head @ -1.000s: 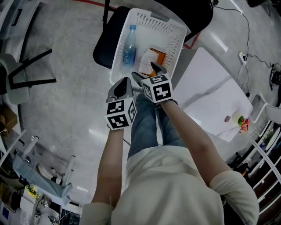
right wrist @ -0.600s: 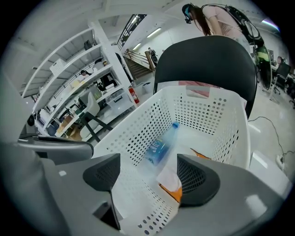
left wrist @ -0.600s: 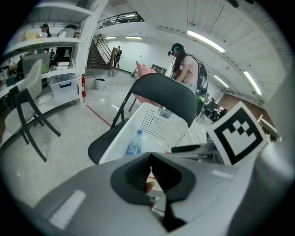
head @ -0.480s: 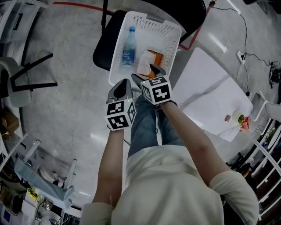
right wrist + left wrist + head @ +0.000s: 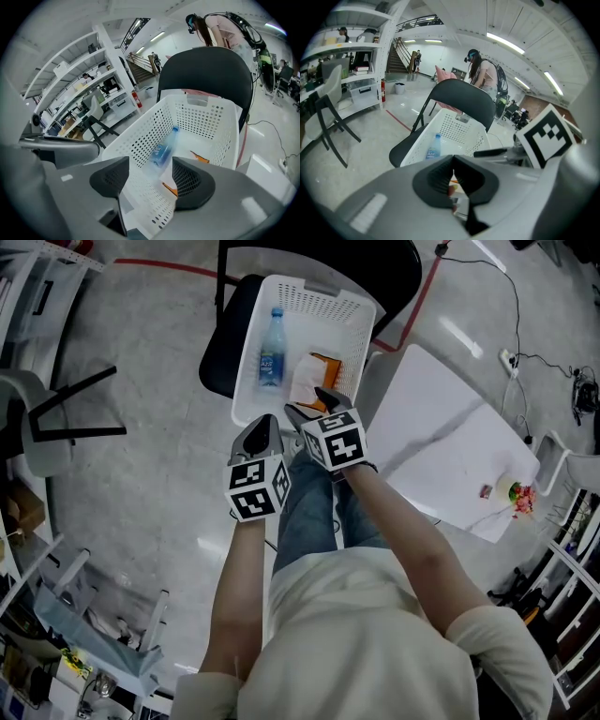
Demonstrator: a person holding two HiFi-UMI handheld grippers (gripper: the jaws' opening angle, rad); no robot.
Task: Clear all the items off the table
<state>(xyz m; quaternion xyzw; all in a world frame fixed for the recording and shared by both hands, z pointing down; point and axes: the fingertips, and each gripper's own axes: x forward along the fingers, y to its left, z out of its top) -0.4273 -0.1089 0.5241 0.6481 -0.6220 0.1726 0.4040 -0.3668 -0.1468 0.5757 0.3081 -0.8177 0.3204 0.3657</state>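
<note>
Your left claw (image 5: 264,427) is pressed together, empty, just short of the white basket (image 5: 246,371) on the black chair (image 5: 217,352). In the basket the water bottle (image 5: 272,345) lies along the left side with an orange-and-white packet (image 5: 314,376) beside it. Your right claw (image 5: 309,405) sits over the basket's near rim, spread but it's just been closing a bit, nothing in it. Off to the right, the desk (image 5: 441,427) has a couple of small things (image 5: 511,495) near its edge

Bright ceiling light, floor glare, fisheye edges
</note>
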